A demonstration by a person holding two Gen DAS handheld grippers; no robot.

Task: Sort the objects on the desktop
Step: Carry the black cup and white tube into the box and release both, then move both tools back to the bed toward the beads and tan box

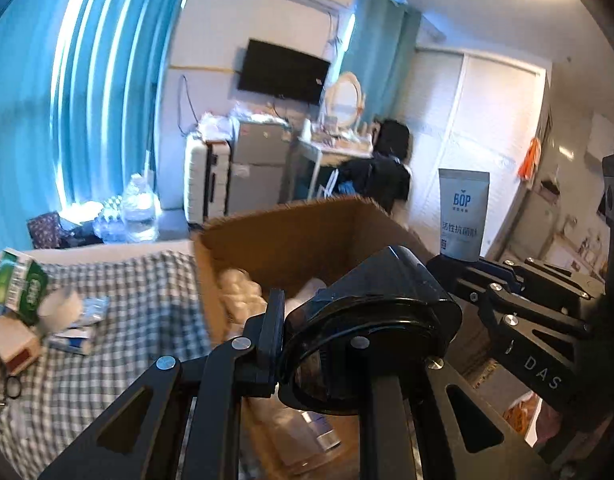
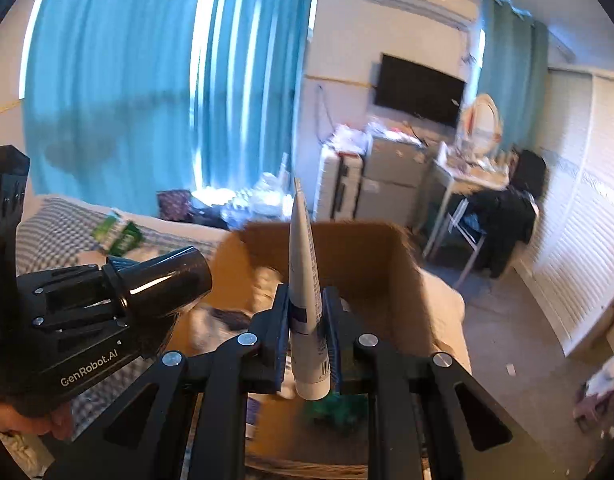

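My left gripper [image 1: 323, 344] is shut on a black hair-dryer nozzle [image 1: 371, 320] and holds it over the open cardboard box [image 1: 283, 232]. It also shows in the right wrist view [image 2: 119, 300], with the nozzle [image 2: 167, 280] at the box's left side. My right gripper [image 2: 307, 332] is shut on a white BOP tube [image 2: 305, 292], held upright over the box [image 2: 379, 256]. The tube [image 1: 463, 212] shows at the right in the left wrist view. White soft items [image 1: 239, 292] lie inside the box.
The box stands on a checked cloth [image 1: 139, 320]. On the cloth to the left lie a green and white carton [image 1: 19, 284], a small brown box [image 1: 11, 344], white packets [image 1: 75, 320] and scissors [image 1: 11, 388]. A water jug [image 1: 139, 208] stands behind.
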